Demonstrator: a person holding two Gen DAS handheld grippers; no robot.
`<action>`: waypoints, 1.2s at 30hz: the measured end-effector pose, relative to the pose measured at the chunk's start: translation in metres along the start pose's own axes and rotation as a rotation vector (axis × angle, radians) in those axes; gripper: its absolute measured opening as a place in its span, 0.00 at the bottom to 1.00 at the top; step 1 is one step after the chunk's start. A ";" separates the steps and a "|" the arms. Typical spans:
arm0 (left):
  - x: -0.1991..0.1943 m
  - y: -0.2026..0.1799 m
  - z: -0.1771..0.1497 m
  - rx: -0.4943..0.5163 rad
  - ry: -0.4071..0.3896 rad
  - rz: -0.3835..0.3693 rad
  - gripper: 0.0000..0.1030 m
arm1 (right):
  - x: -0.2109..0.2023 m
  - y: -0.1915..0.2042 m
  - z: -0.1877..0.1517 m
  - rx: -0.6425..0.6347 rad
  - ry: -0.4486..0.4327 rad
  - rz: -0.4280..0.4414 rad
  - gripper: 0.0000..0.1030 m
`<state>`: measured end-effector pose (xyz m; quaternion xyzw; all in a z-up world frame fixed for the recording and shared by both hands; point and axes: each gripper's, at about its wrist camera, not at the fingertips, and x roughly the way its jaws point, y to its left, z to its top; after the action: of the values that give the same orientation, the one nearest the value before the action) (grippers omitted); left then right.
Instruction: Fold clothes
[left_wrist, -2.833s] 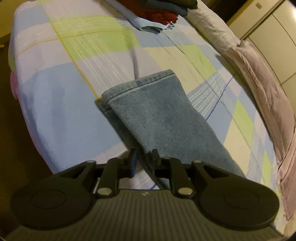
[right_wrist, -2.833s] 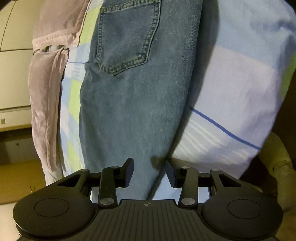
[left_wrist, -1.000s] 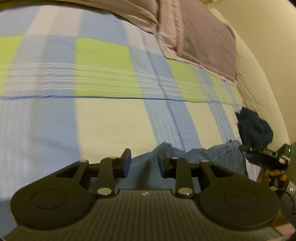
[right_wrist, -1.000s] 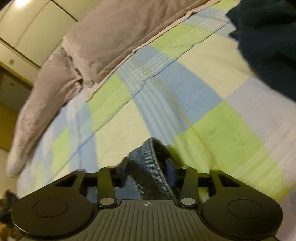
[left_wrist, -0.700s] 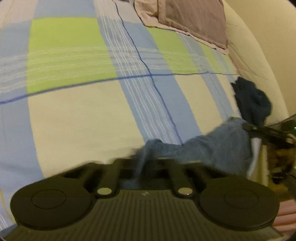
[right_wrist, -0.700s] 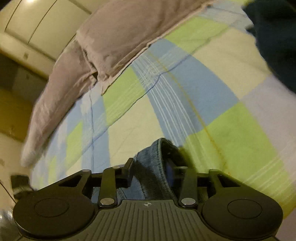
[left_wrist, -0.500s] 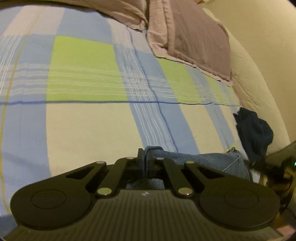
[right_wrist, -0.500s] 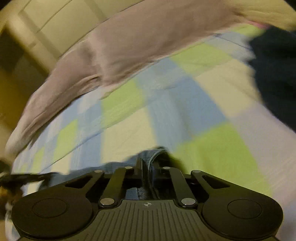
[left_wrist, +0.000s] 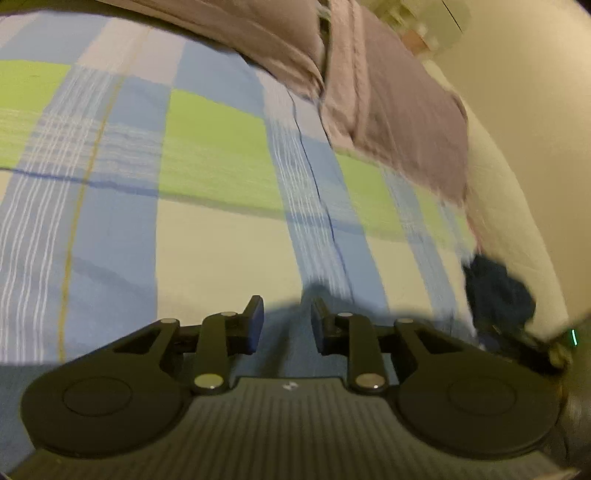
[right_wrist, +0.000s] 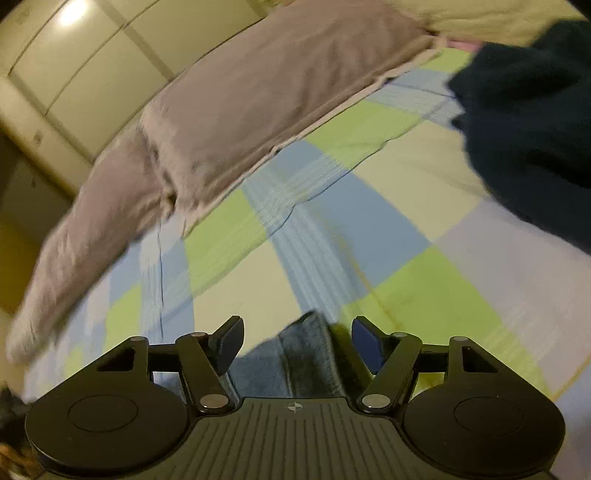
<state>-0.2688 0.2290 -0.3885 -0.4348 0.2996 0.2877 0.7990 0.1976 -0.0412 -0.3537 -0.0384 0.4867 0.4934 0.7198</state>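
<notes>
Both the left gripper (left_wrist: 286, 321) and right gripper (right_wrist: 297, 341) have their jaws spread apart, gripping nothing, with the jeans (right_wrist: 310, 358) lying on the checked bedspread (right_wrist: 388, 236) between and below them.

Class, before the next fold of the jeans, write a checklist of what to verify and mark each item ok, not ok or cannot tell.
1. Left tongs released: ok, jaws apart, nothing clamped.
2. Right tongs released: ok, jaws wide, the jeans lie loose between them.
3. Jeans resting on the bedspread: ok.
4. Fold lying flat and even: cannot tell, only an edge shows and the views are blurred.
5. Dark garment apart from the jeans: ok in the right wrist view.
6. Pillows away from the work area: ok.
</notes>
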 end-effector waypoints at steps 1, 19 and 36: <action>0.006 0.000 -0.006 0.053 0.031 0.041 0.21 | 0.012 0.005 -0.003 -0.052 0.045 -0.058 0.67; -0.070 0.018 -0.108 0.021 -0.027 0.240 0.12 | -0.028 0.077 -0.118 -0.302 0.043 -0.311 0.67; -0.231 0.160 -0.189 -0.077 -0.147 0.511 0.09 | -0.003 0.179 -0.213 -0.283 0.170 -0.389 0.66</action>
<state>-0.5788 0.0919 -0.3879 -0.3530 0.3296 0.5222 0.7029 -0.0771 -0.0660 -0.3865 -0.2730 0.4549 0.4040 0.7452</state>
